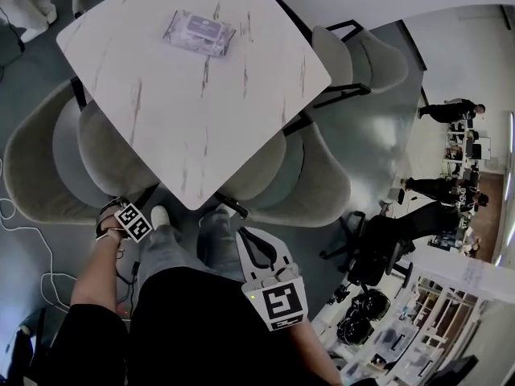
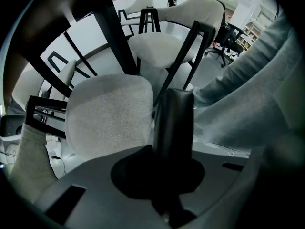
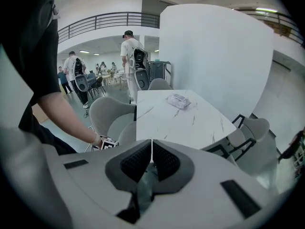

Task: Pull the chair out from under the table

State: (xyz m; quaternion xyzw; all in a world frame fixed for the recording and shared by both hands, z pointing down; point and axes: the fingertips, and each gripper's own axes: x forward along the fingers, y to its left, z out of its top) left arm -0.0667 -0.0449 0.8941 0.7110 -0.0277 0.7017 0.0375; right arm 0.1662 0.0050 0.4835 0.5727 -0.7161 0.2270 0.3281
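Observation:
A grey upholstered chair point(image 1: 48, 167) is tucked under the left side of the white marble table point(image 1: 265, 79). My left gripper point(image 1: 114, 222) points straight down at the near end of that chair's back rim. In the left gripper view the left gripper point(image 2: 174, 142) is shut on a dark upright edge point(image 2: 175, 113) of the chair, with the grey seat point(image 2: 109, 116) just beyond. My right gripper point(image 1: 253, 244) hovers near the table's front corner. The right gripper view shows the right gripper point(image 3: 151, 152) shut with nothing in it.
A pack of wipes point(image 1: 199, 32) lies on the table. A second grey chair point(image 1: 318, 183) sits under the table's right side, and a third point(image 1: 366, 59) stands behind it. White cables point(image 1: 32, 244) trail on the floor at left. A black office chair point(image 1: 378, 252) and people stand at right.

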